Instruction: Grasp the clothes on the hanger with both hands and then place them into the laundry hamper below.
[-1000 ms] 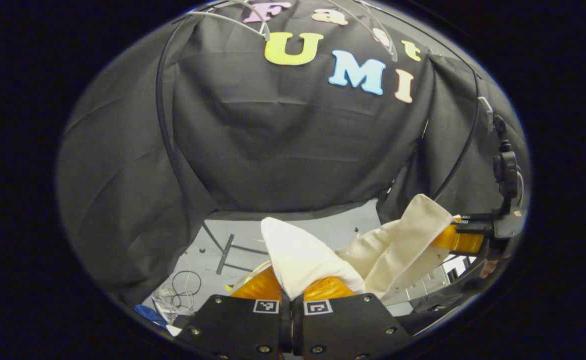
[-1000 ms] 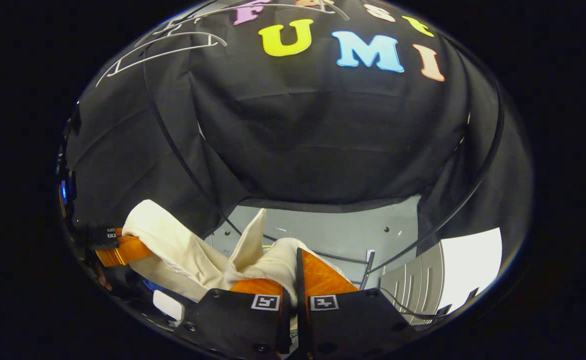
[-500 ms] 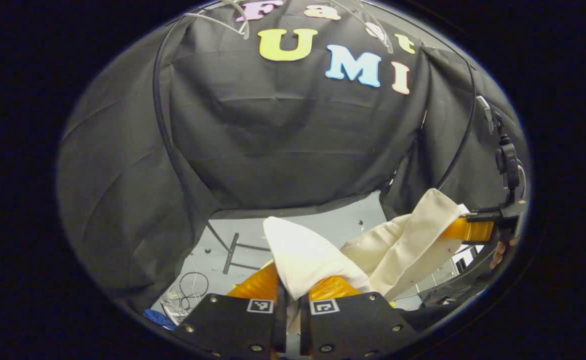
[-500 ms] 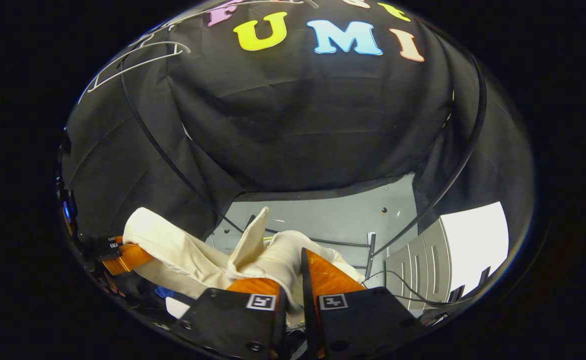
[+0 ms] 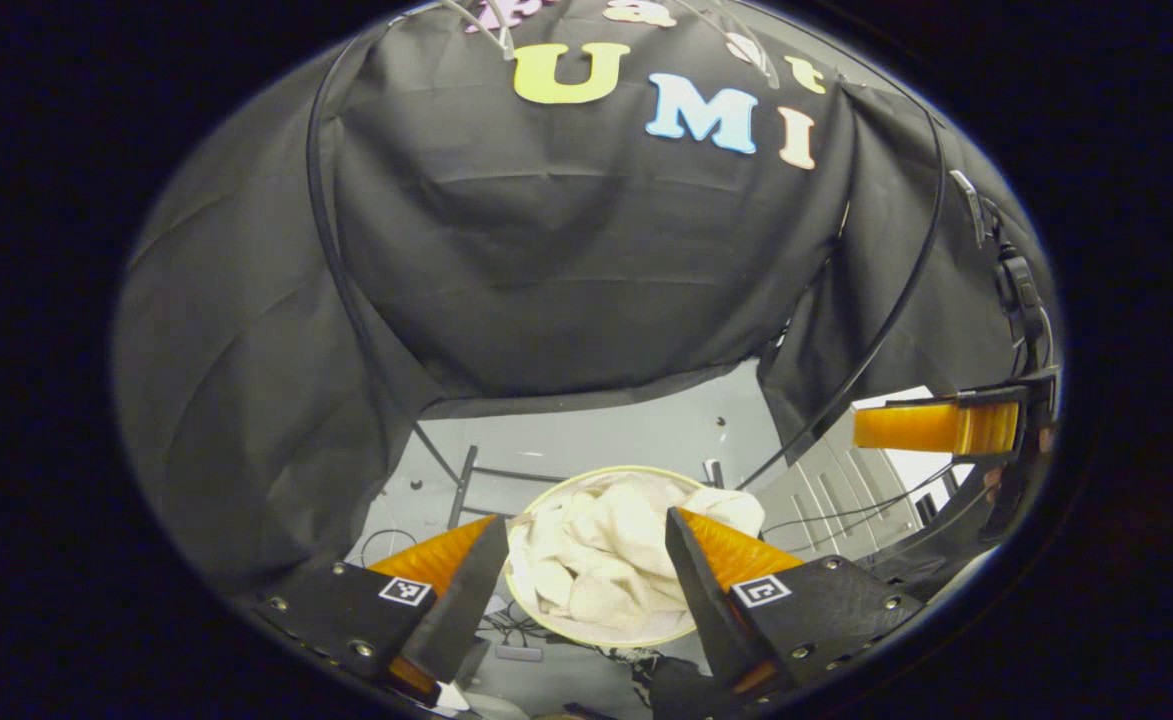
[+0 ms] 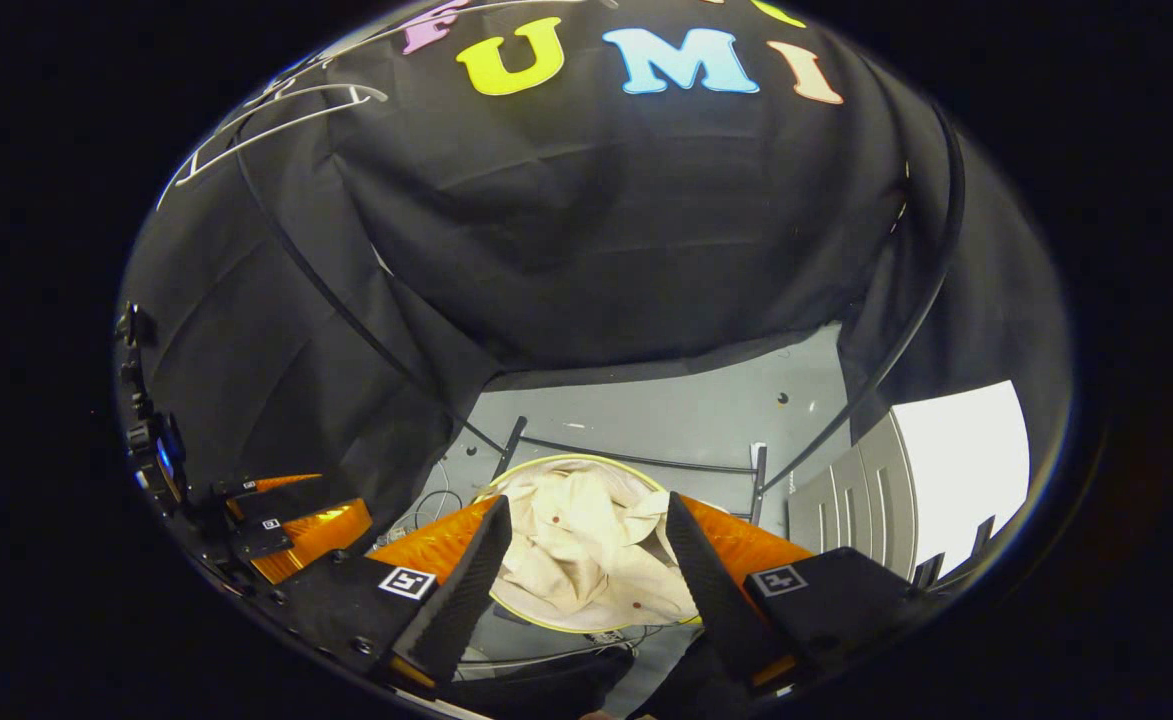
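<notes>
Now both grippers have released. The left gripper (image 5: 578, 560), clamped on the clothes (image 5: 606, 560) half a second ago, hangs with its jaws wide and empty; the clothes lie crumpled in the hamper (image 5: 586, 478) directly below. The right gripper (image 6: 586, 545) has likewise gone from gripping cloth to jaws wide apart, above the same hamper. Judged from this, the placement is complete; only withdrawal of both grippers remains.
</notes>
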Available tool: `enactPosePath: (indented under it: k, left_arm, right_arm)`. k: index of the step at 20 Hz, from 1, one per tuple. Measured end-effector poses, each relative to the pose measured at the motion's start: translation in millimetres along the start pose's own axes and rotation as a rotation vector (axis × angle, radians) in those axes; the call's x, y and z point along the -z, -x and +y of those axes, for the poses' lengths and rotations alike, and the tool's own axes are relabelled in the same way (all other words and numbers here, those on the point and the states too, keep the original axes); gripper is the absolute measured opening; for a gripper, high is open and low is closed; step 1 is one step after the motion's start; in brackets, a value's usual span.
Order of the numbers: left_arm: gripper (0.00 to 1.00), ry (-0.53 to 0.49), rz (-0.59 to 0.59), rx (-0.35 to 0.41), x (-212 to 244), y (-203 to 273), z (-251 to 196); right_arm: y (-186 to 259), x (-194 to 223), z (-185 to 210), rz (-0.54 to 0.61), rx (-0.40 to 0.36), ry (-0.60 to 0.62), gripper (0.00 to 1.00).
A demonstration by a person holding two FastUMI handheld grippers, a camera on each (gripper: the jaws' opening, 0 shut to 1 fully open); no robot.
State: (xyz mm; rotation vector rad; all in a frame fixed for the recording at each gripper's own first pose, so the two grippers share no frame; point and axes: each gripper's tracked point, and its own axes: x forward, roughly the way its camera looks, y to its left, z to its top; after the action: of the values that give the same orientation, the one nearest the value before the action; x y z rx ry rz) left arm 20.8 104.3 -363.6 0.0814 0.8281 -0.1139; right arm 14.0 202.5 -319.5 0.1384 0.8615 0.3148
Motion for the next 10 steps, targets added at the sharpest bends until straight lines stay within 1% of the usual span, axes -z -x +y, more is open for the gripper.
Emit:
enactPosePath:
  k: [1, 2, 6, 9, 10]
  left_arm:
    - [0.90, 0.006, 0.008, -0.008, 0, 3, -1]
    - [0.93, 0.011, 0.015, -0.022, 1, 4, -2]
    - [0.93, 0.007, 0.003, -0.109, -10, 22, -12]
    - [0.90, 0.019, -0.039, -0.164, -39, 44, -28]
    - [0.93, 0.019, -0.059, -0.176, -48, 50, -37]
  right_arm:
    - [3, -2, -6, -0.002, 0.003, 0.001, 0.99]
    - [4, -5, -12, -0.010, 0.003, 0.006, 0.98]
    - [18, -16, -48, -0.048, 0.011, 0.056, 0.98]
    - [38, -33, -81, -0.105, 0.020, 0.054, 0.98]
    - [43, -40, -90, -0.129, 0.022, 0.056, 0.98]
